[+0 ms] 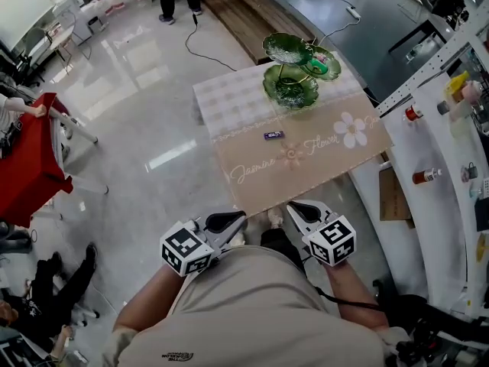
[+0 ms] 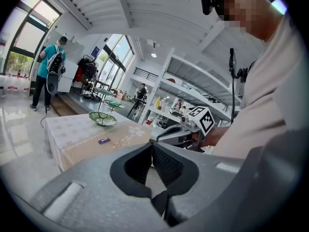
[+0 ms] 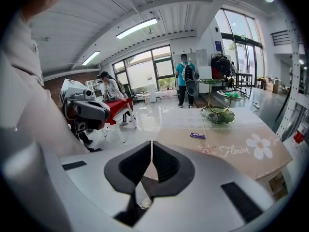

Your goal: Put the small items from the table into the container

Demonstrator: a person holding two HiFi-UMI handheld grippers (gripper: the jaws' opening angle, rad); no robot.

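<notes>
The near part of the table (image 1: 321, 167) lay bare but for a small purple packet (image 1: 273, 135), leaving open room from the near edge, just beyond the left gripper (image 1: 238, 220) and right gripper (image 1: 293, 208). At the far end a green tiered dish stand (image 1: 293, 82) rose above the cloth, its upper dishes set above the lowest one. A white shelving unit (image 1: 428, 121) crowded the table's right side; shiny open floor (image 1: 137, 98) lay to its left.

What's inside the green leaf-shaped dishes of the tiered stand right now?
Something bright green lies in the right-hand dish of the green glass tiered stand. The other two dishes look empty, though the top dish covers part of the lowest.
</notes>
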